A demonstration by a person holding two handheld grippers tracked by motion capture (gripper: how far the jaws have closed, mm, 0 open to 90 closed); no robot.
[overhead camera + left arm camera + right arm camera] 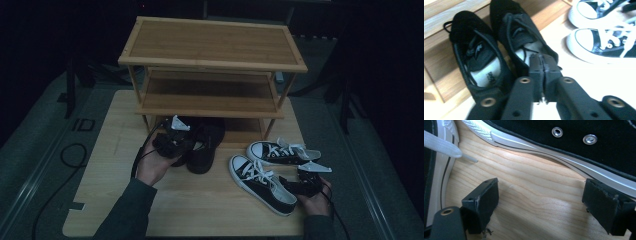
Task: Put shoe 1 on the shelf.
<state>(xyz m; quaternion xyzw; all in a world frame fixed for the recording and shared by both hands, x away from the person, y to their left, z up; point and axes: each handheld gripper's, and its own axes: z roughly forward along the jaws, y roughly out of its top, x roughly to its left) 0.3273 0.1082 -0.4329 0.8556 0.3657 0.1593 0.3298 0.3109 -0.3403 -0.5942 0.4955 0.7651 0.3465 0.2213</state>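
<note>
— Black cloth shoes (202, 145), two of them, sit side by side in the middle of the high view, toes tucked under the lowest shelf of the wooden rack (210, 60), heels pointing toward the person.

— And the left tongs (544, 65)?

— Pressed together, pad against pad. In the left gripper view they close right at the heel rim of the right-hand black shoe (524, 42); whether a fold of that rim is pinched between them I cannot tell. That shoe's long axis runs straight away from the tongs, toward the upper left of the frame.

— So which hand is nearer that pair?

— The left hand (157, 162), plainly; it sits just behind the heels. The right tongs (541, 202) stand wide apart with bare worktop (524, 195) between them, beside the white-soled sneaker (262, 184) at the lower right of the high view.

— What does the next move hinge on?

— My guess: the heel faces the left tongs, so a push or pull goes along the shoe's length, in line with the shelf opening.
</note>
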